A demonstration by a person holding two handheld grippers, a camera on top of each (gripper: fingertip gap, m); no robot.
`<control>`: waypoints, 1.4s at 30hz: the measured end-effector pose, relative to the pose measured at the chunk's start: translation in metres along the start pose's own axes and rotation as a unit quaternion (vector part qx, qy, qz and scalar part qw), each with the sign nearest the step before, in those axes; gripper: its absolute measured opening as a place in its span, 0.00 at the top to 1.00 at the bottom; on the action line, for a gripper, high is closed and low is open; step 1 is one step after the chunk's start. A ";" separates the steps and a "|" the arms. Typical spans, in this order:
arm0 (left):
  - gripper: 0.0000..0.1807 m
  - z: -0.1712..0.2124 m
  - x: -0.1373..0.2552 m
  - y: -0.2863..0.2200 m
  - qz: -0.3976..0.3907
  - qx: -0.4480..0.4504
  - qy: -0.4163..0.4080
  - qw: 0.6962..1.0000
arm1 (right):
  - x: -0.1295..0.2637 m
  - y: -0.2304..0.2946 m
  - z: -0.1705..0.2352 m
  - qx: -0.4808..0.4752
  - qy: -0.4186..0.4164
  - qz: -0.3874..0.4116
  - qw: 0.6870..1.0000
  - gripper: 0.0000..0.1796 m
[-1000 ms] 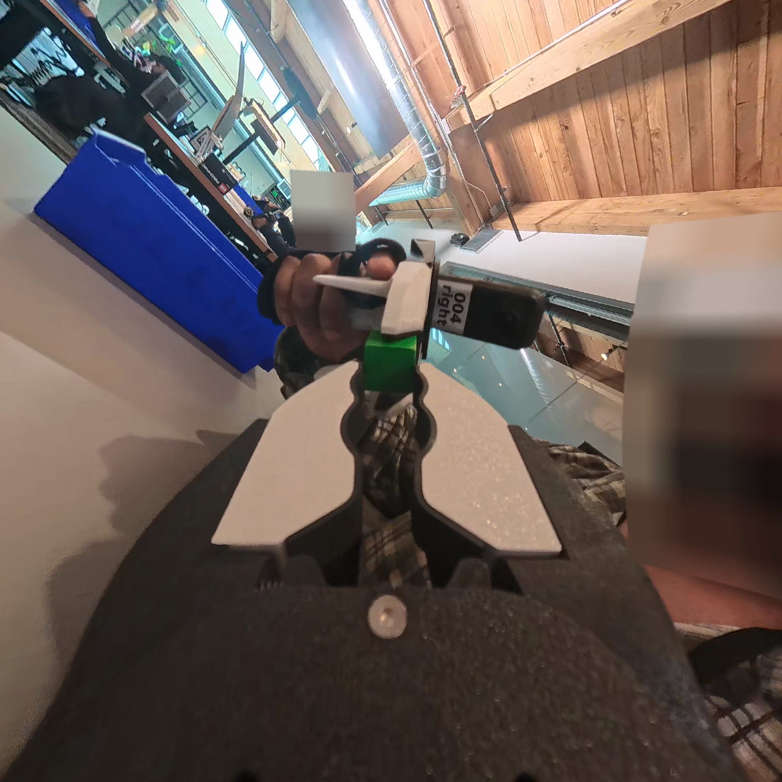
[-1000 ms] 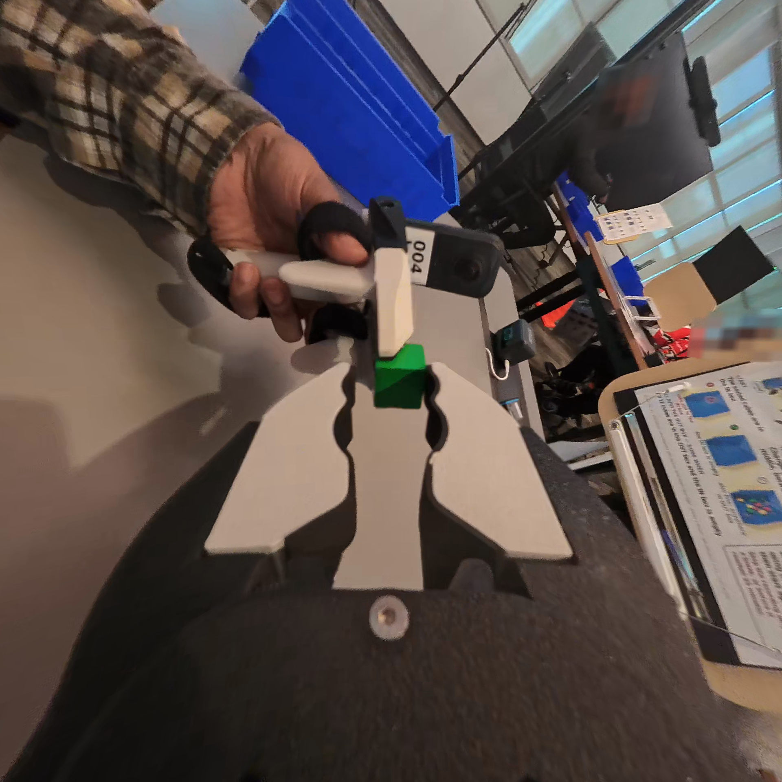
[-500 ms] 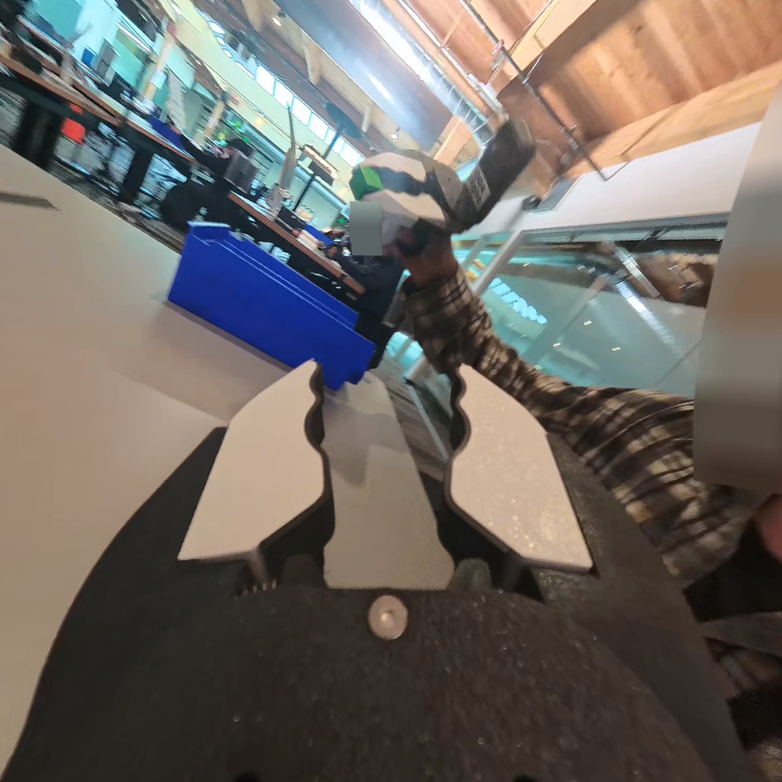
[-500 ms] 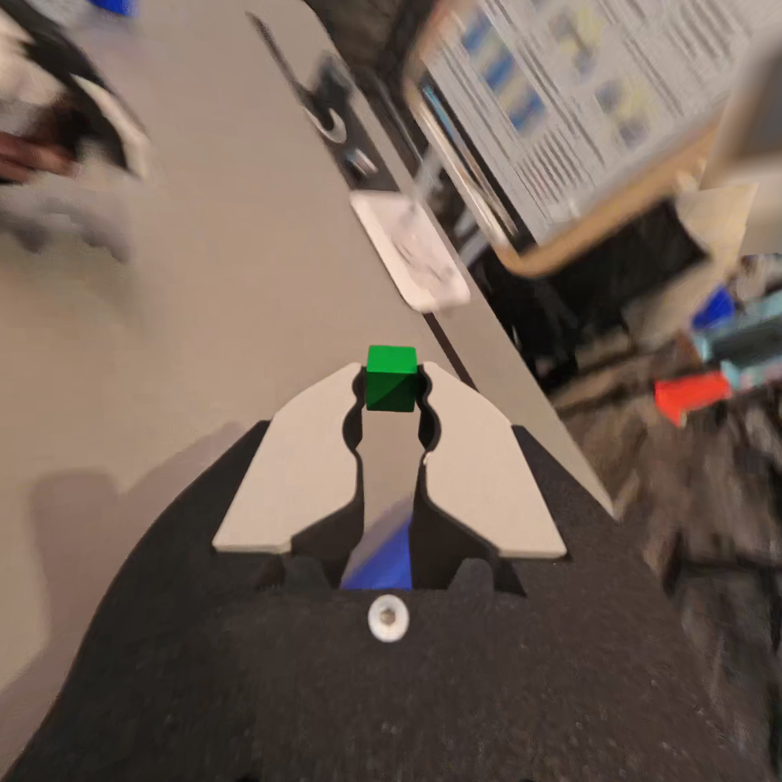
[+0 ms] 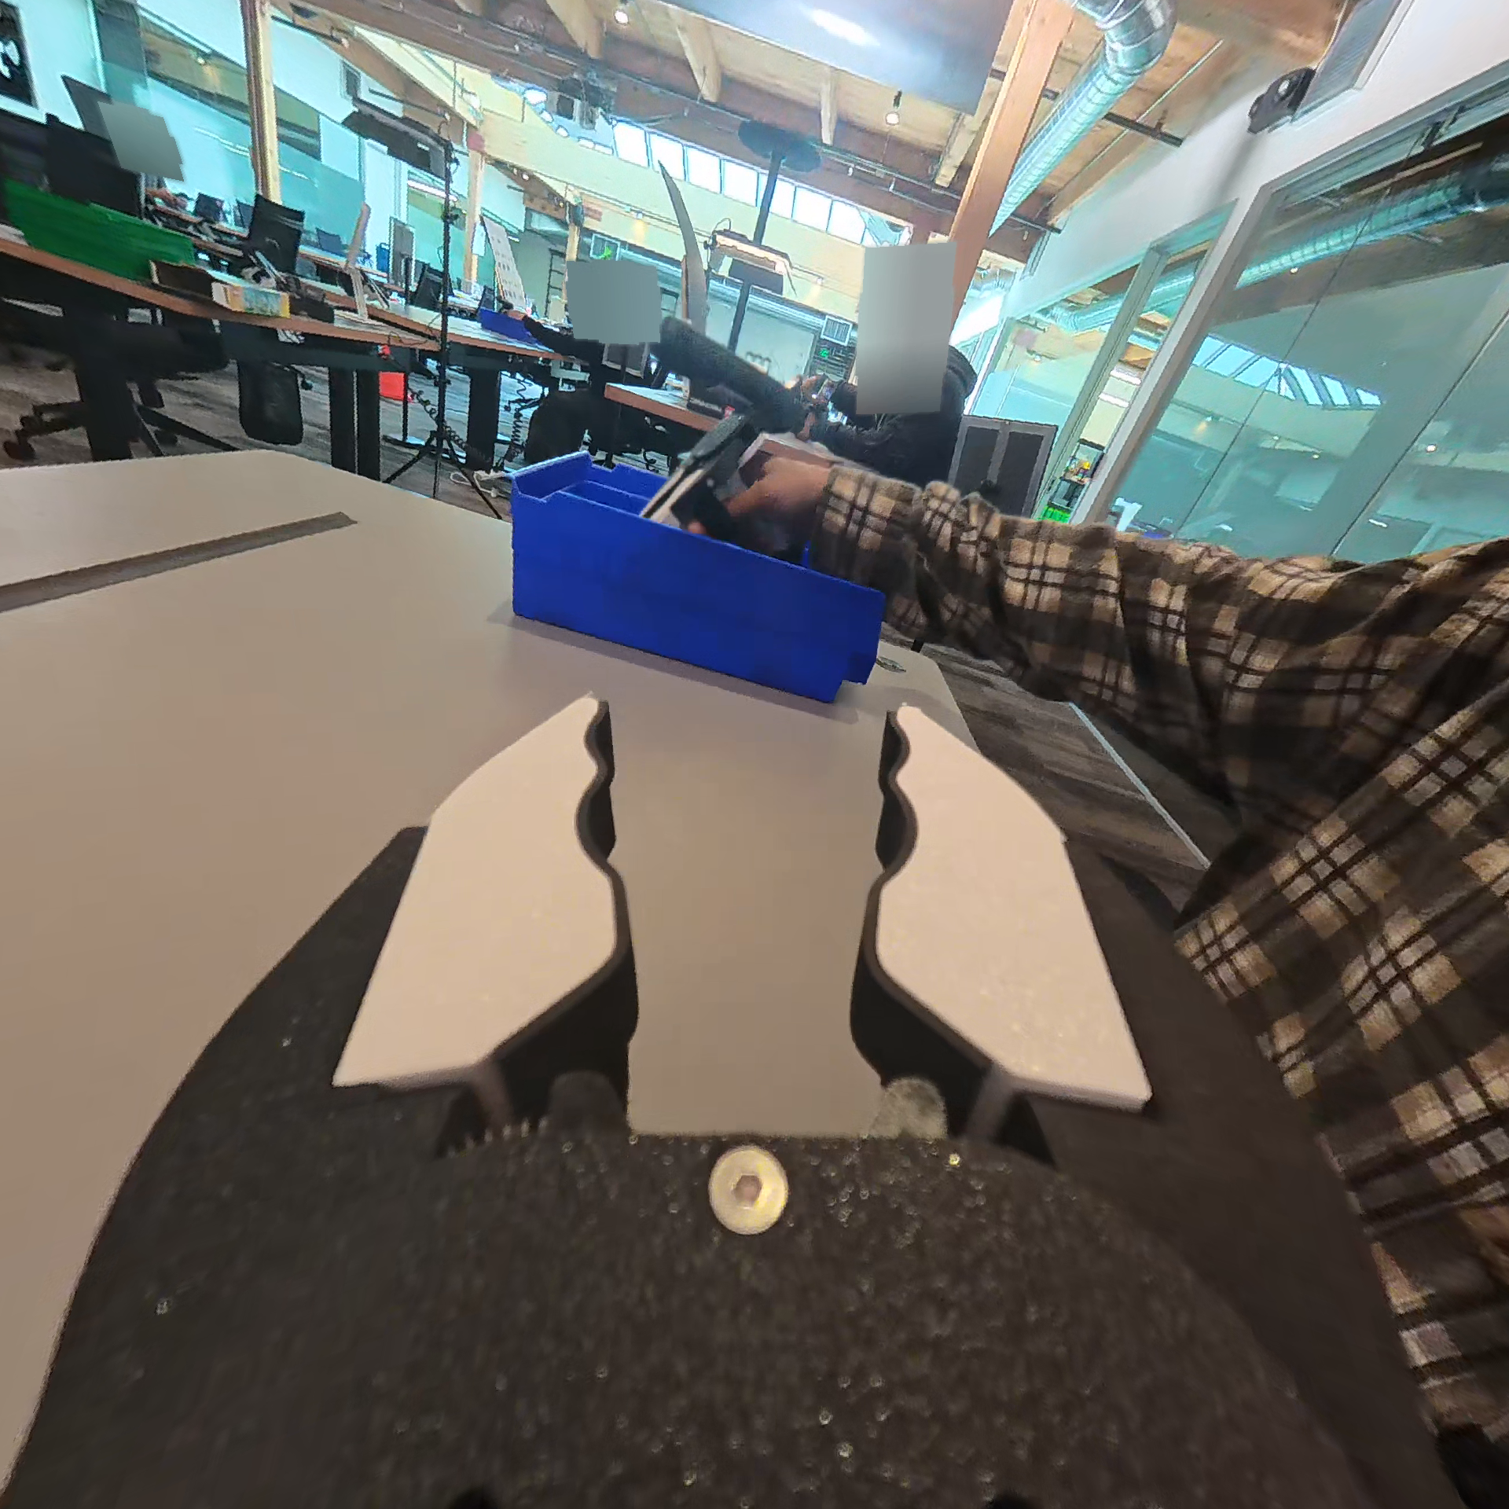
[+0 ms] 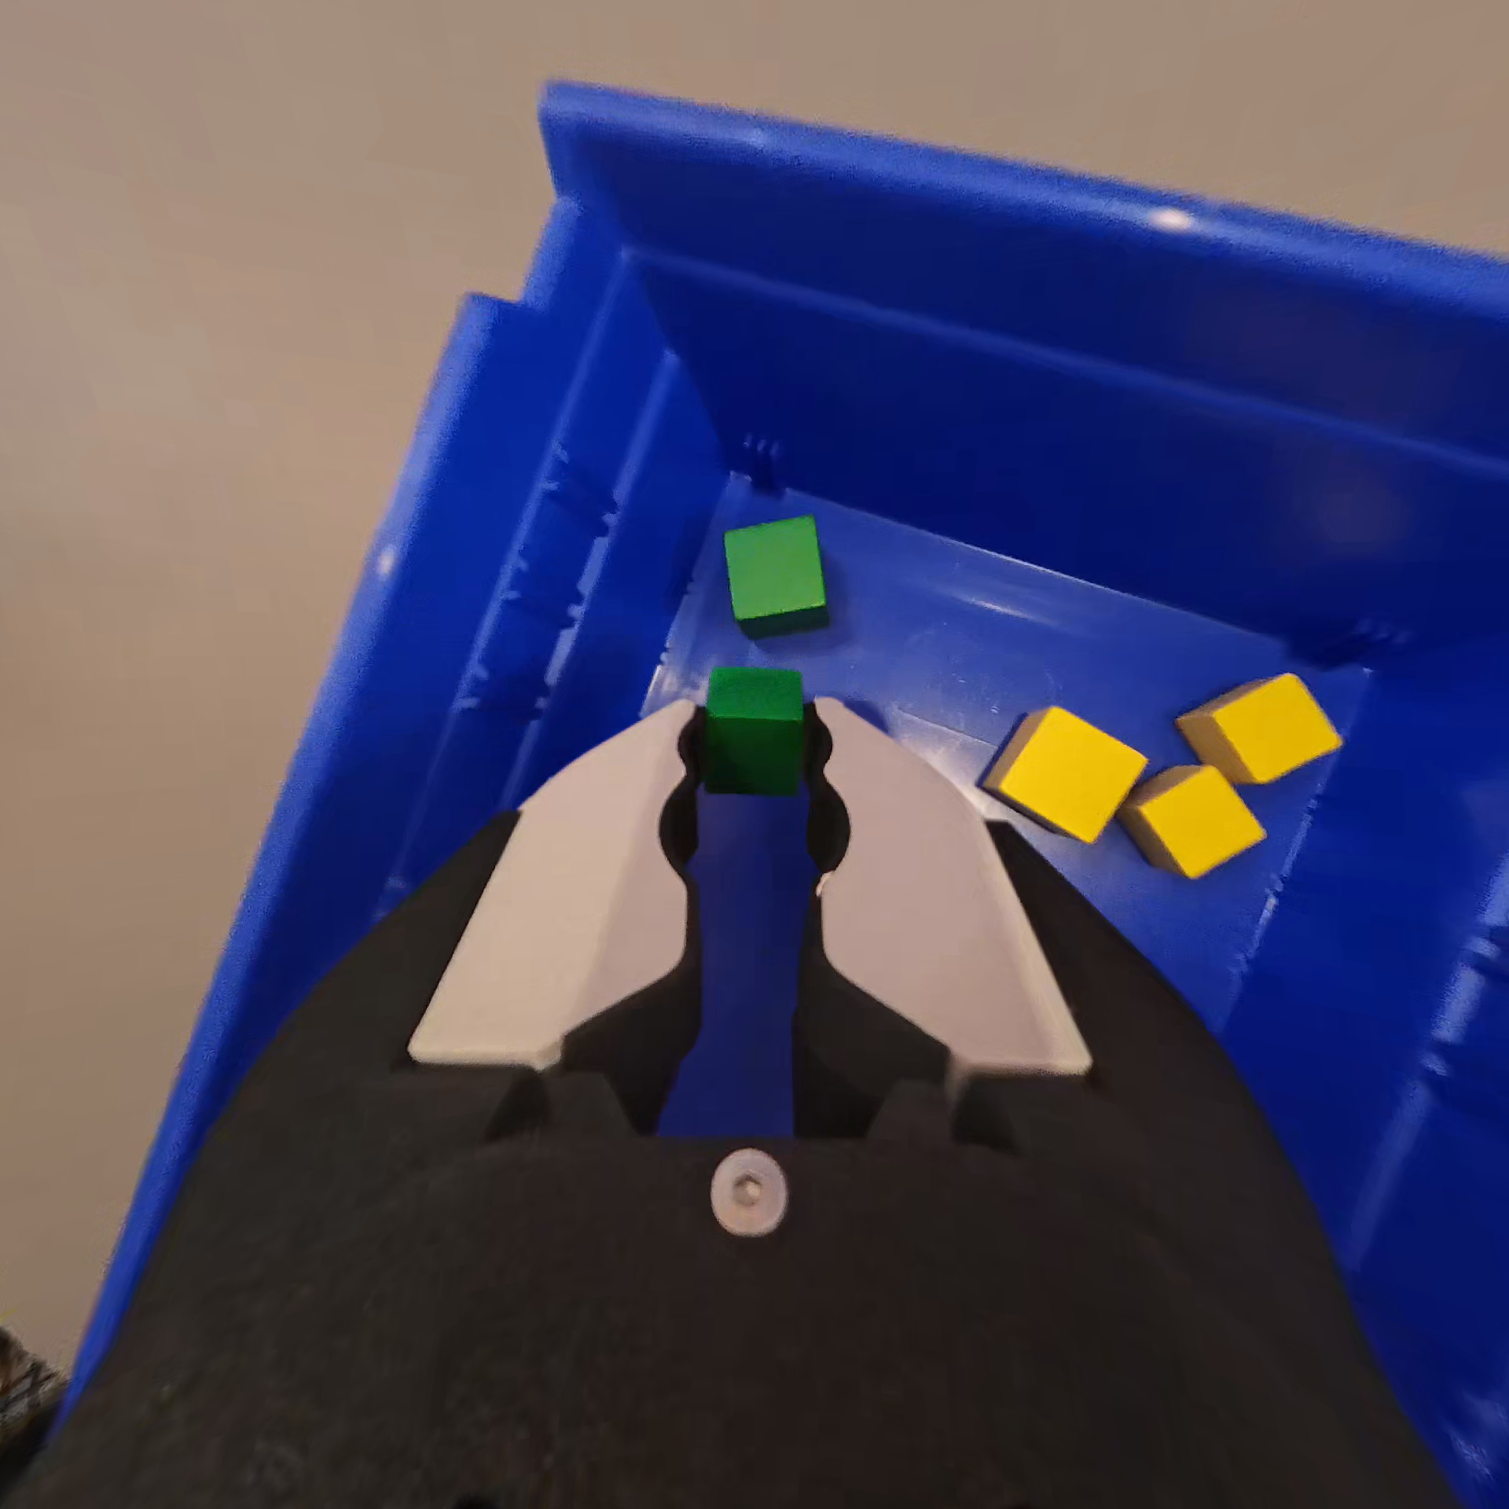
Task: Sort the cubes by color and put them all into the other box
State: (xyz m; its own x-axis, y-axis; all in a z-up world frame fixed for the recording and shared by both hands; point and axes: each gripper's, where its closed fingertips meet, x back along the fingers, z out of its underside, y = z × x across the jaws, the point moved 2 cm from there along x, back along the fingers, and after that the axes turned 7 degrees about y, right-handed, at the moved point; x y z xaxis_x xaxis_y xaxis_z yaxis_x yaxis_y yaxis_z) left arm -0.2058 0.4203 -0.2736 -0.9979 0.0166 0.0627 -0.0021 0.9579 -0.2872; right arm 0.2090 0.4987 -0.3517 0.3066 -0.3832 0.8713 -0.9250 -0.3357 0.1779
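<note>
While blue box (image 5: 694,596) sits on grey table (image 5: 204,694), workshop seemingly behind

- Pale grey, smooth worktop (image 5: 245,694) with a dark, narrow slot (image 5: 171,551) across its far left part.
- Brown-topped desks (image 5: 269,314) on black legs beyond it.
- Silver ribbed duct (image 5: 1086,98) under the timber ceiling.
- Glass wall panels (image 5: 1347,392) at right.

The left wrist view looks low and level across the grey table (image 5: 245,694) toward the blue bin (image 5: 694,596) at mid-frame, some way off. The right wrist view looks steeply down into that bin (image 6: 1061,343), close above its floor.
</note>
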 end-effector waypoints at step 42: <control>0.70 -0.069 0.162 -0.008 -0.251 -0.145 0.102 0.952 | -0.052 0.282 -0.058 0.288 -0.288 -0.037 0.912 0.64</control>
State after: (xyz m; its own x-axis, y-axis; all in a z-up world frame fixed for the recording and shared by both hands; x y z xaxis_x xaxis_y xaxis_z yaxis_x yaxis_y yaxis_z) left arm -0.3631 0.4349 -0.1947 -0.8422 -0.4373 0.3155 -0.4281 0.8980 0.1017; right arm -0.0811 0.4740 -0.3205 0.5848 -0.6736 0.4520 -0.6756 -0.7128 -0.1881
